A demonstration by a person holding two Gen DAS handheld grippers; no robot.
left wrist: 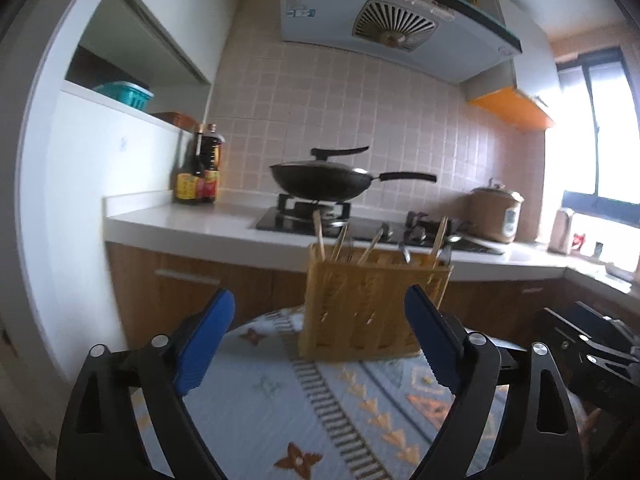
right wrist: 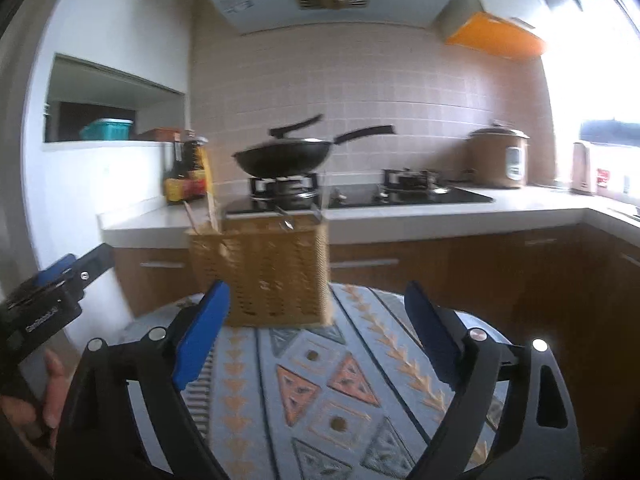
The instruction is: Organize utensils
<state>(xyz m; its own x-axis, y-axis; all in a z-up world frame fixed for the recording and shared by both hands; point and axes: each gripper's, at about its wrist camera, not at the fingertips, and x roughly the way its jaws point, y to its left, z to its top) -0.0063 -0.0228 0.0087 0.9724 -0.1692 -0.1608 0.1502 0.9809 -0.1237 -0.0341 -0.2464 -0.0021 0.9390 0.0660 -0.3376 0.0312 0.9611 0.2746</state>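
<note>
So both grippers, left gripper (left wrist: 320, 344) and right gripper (right wrist: 318, 340), had fingers spread wide, holding nothing, facing the wicker utensil basket (left wrist: 372, 308) on the patterned tablecloth (right wrist: 320, 392).

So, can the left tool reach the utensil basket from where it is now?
Probably yes. The left tool is open and points at the yellow utensil basket, which stands upright on the patterned cloth. Nothing lies between them.
</note>
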